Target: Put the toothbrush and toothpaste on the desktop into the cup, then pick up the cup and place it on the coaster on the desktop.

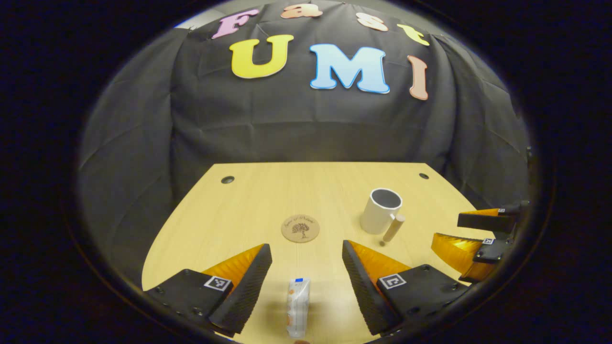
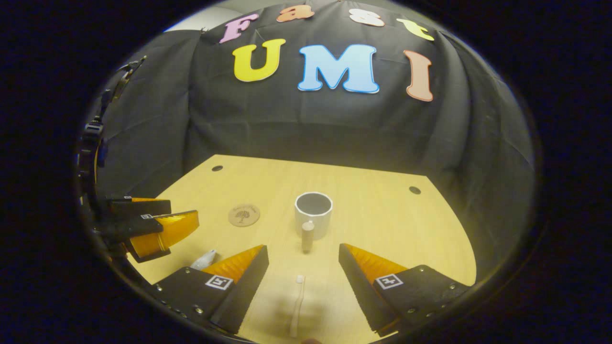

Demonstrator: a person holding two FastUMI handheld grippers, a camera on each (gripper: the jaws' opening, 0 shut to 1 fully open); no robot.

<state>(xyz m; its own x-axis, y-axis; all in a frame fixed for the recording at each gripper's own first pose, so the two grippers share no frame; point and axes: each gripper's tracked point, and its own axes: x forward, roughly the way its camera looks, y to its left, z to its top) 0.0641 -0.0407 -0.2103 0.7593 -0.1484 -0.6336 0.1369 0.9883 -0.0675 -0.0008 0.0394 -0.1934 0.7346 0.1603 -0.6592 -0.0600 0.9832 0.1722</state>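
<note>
cup [image 2: 313, 215] upright mid-desk, rigid, likely weightiest, I'd grip the wall | coaster [image 1: 300, 228] left of it | toothpaste [image 1: 298, 306] flat between spread left gripper [image 1: 306, 260], soft, pinch mid-body | toothbrush [image 2: 297, 306] between spread right gripper [image 2: 303, 260], thin, slippery

This is a staged recording booth rather than a lived-in room. Creased black cloth [image 1: 296, 124] hangs as the back wall and wraps round both sides of a pale wood-grain counter [image 1: 267, 196], shutting off whatever lies behind. The counter has a curved near edge and small dark round holes [image 1: 227, 179] near its far corners (the sort found on office desks). A few household props are laid out on it, well apart: a white cup [image 2: 313, 212], a round coaster [image 2: 244, 215], a toothbrush [image 2: 296, 306] and a tube of toothpaste [image 1: 297, 306]. Each hand-held gripper [image 1: 306, 282] carries square printed marker tags [image 1: 217, 283], pointing to a data-collection setup.
</note>
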